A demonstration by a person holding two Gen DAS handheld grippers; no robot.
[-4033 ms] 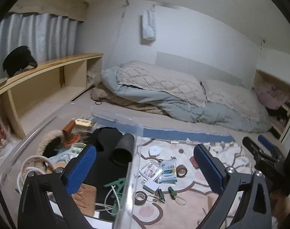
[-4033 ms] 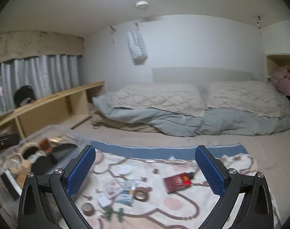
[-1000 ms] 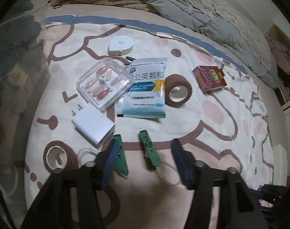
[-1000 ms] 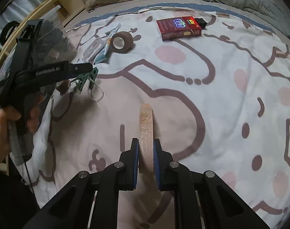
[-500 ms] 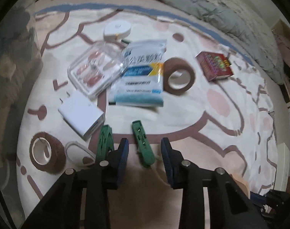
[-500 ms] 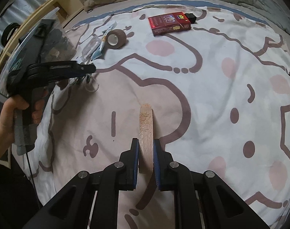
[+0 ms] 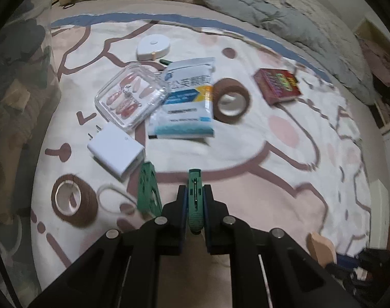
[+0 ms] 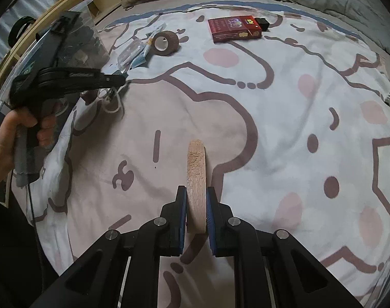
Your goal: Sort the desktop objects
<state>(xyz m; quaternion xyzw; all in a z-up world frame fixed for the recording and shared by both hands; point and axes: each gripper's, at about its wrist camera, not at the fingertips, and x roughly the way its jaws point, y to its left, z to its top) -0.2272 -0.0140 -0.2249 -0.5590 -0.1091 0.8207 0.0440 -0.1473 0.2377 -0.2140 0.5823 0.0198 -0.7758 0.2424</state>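
Patterned blanket (image 7: pixel 284 169) is spread over the bed, grey duvet (image 7: pixel 284 18) bunched behind. Left gripper (image 7: pixel 195 200), its jaws just closed, is clamped on a green clip (image 7: pixel 195 192) low on the blanket. Right gripper (image 8: pixel 196 205) is clamped on a wooden piece (image 8: pixel 196 179).

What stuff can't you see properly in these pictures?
- Left wrist view: the lower end of the green clothespin is hidden by the left gripper shut on it.
- Left wrist view: the clear storage bin shows only dark blurred shapes inside.
- Left wrist view: the medicine sachet has print too blurred to read.
- Right wrist view: the wooden piece is seen edge-on, its shape unclear, in the right gripper.
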